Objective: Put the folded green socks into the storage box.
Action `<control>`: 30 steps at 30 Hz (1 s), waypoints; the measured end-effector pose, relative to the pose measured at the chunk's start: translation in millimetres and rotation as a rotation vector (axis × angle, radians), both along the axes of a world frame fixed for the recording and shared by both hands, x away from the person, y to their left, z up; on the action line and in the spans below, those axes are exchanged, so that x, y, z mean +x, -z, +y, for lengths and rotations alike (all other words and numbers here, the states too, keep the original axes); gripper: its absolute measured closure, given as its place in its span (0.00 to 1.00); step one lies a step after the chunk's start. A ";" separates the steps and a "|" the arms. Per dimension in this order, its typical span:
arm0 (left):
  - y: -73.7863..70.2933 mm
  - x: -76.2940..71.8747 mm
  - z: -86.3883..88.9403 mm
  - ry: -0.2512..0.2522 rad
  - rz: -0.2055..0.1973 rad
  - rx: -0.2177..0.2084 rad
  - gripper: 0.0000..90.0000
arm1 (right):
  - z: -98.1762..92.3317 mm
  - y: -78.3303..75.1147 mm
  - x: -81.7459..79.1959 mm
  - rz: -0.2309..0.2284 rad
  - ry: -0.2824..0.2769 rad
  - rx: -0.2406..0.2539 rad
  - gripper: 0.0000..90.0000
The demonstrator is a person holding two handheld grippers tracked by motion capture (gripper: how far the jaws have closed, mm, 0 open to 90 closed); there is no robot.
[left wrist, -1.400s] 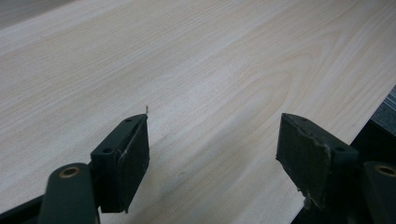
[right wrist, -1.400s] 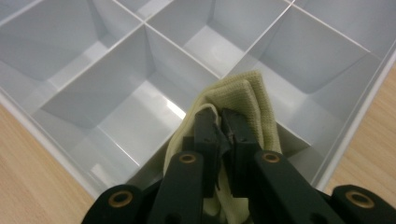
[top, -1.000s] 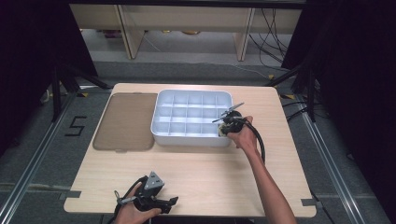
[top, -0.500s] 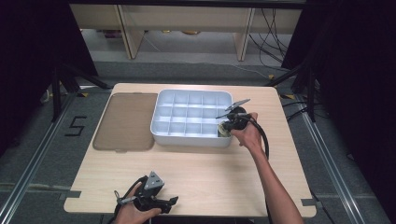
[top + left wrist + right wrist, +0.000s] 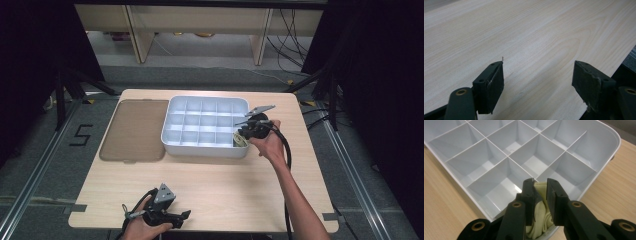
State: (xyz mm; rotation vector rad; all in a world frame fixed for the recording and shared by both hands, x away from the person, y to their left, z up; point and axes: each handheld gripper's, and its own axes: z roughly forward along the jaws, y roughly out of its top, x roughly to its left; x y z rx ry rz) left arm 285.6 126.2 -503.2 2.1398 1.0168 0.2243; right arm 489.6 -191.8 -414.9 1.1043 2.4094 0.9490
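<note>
While the right gripper point(image 5: 540, 185) has just been opening, barely apart around the pale cloth point(image 5: 541, 220) at the frame's bottom, that cloth lies in the tray's point(image 5: 599, 171) corner compartment; placement looks nearly finished. The left gripper point(image 5: 539, 80) rests wide open over the bench point(image 5: 529, 32).

I see a pale wood-grain counter point(image 5: 215, 175). A white compartment tray point(image 5: 200, 125) sits on its far half, and a flat brown lid point(image 5: 134, 131) lies just beside the tray's left side. My hand-held gripper point(image 5: 165, 216) rests at the near edge.
</note>
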 end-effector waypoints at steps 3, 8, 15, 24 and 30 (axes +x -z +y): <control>0.5 0.6 0.0 -0.008 -0.002 0.005 0.28 | -2.3 -0.5 -3.9 -0.029 -0.011 0.027 0.85; 0.0 0.8 0.7 0.011 -0.004 0.014 0.28 | -4.6 -3.3 -8.8 -0.020 -0.013 0.030 0.84; 0.2 1.0 1.0 -0.008 -0.003 0.002 0.28 | -6.8 -4.8 -17.4 -0.033 -0.025 0.051 0.80; 0.6 1.1 0.8 0.006 -0.005 0.011 0.28 | -7.4 -5.0 -26.3 -0.060 -0.045 0.082 0.72; 1.3 1.5 0.9 -0.011 -0.004 0.017 0.28 | -7.0 -2.5 -32.8 -0.063 -0.025 0.107 0.61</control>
